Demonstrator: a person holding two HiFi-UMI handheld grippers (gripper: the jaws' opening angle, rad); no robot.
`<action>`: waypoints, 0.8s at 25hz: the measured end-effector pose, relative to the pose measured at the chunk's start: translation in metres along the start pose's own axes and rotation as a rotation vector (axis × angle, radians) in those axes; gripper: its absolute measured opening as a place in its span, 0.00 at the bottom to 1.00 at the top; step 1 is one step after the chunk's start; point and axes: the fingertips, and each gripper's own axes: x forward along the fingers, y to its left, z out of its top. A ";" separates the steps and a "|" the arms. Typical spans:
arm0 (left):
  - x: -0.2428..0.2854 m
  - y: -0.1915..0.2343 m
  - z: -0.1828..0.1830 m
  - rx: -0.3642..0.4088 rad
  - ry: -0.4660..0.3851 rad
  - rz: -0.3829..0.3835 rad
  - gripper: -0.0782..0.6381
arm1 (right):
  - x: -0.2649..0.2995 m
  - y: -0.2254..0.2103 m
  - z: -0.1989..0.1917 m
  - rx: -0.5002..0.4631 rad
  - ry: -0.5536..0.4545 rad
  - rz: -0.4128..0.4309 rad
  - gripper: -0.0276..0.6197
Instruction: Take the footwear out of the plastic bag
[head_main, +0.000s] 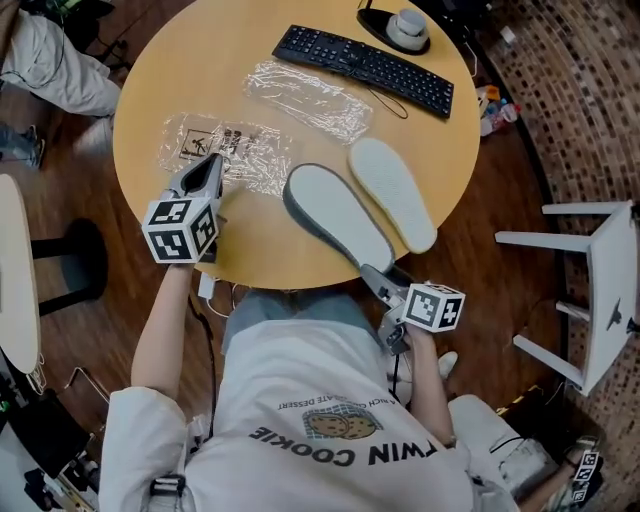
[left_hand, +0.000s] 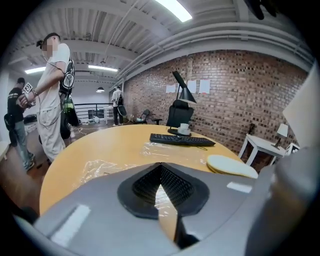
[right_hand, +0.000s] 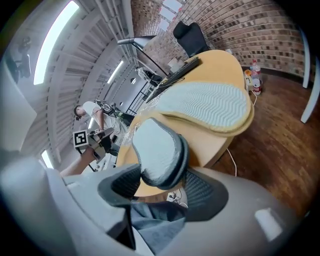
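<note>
My right gripper (head_main: 375, 278), lower right, has its jaws spread, and the grey slipper (head_main: 335, 215) has its heel lying loose between them, overhanging the table (head_main: 180, 90) edge, so I judge it set down. The pale slipper (head_main: 392, 192) lies just beside it, both clear of the plastic bag (head_main: 225, 150) at centre left; my left gripper (head_main: 212, 172) is closed on nothing

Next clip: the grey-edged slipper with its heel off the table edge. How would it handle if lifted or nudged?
The grey-edged slipper looks thin and flat, so it is probably light and somewhat bendy. Its heel overhangs the table, between the right tongs, so a nudge outward might tip it off.
</note>
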 end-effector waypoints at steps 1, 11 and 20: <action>-0.007 -0.013 -0.001 -0.005 -0.003 -0.018 0.12 | 0.000 -0.001 -0.001 -0.015 0.003 -0.012 0.44; -0.095 -0.103 -0.023 -0.064 -0.092 -0.148 0.12 | -0.003 0.008 -0.009 -0.180 -0.013 -0.154 0.44; -0.200 -0.148 -0.062 -0.092 -0.137 -0.205 0.12 | -0.013 0.001 -0.019 -0.155 -0.068 -0.220 0.51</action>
